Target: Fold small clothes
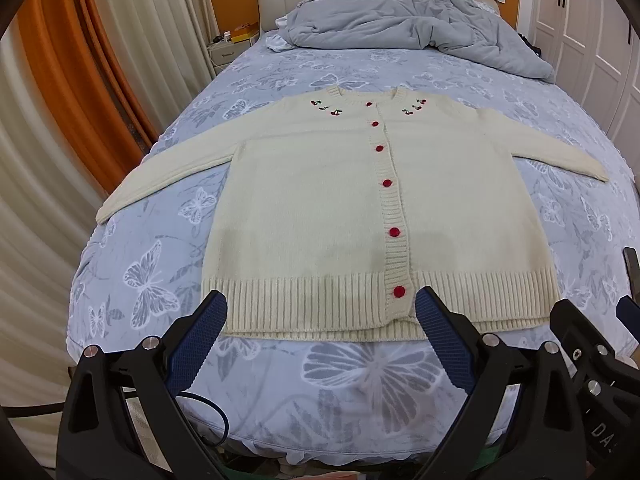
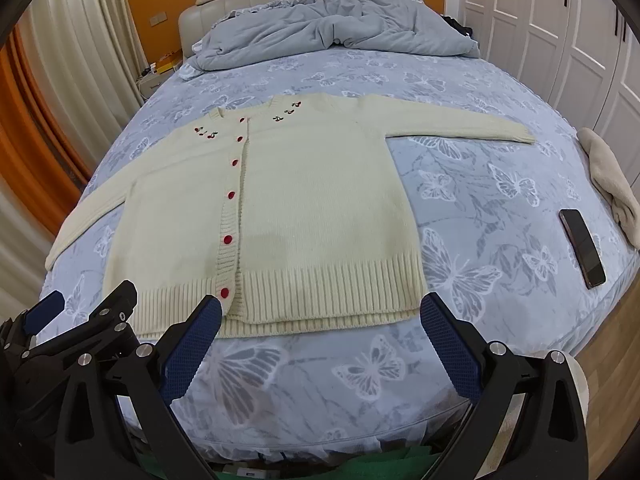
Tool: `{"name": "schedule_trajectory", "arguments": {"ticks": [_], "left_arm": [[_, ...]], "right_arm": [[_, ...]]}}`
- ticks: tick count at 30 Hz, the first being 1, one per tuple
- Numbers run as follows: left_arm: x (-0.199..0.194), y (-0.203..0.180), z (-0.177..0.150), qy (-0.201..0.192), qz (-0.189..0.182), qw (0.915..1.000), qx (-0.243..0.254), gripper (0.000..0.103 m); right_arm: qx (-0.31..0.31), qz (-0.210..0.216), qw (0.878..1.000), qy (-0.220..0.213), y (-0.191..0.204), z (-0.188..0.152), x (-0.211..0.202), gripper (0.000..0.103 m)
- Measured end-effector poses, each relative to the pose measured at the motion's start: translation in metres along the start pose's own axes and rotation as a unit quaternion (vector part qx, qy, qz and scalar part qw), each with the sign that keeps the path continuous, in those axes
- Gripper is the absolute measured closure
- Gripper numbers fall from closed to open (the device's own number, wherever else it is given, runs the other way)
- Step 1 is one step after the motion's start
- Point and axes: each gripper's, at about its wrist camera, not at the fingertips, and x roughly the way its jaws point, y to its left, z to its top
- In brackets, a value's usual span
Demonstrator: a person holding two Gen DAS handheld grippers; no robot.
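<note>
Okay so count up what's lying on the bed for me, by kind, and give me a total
Cream cardigan: 1
Crumpled grey duvet: 1
Black phone: 1
Beige cloth at the bed's right edge: 1
Total: 4

Both the left gripper and the right gripper are open and hold nothing.

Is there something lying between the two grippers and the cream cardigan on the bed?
Nothing visible. Only bare butterfly bedsheet separates the open left gripper and right gripper from the cardigan. The phone lies off to the right.
</note>
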Motion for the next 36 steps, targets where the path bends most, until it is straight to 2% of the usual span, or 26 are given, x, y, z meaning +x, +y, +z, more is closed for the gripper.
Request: {"name": "schedule_trajectory", "arguments": {"ticks": [36], "left_arm": [[0.008, 0.0032, 0.0075, 0.003, 0.003, 1.0, 0.002, 0.01]], "right_arm": [[-0.001, 0.001, 1.0, 0.006, 0.0053, 0.0046, 0.0039, 0.005]]}}
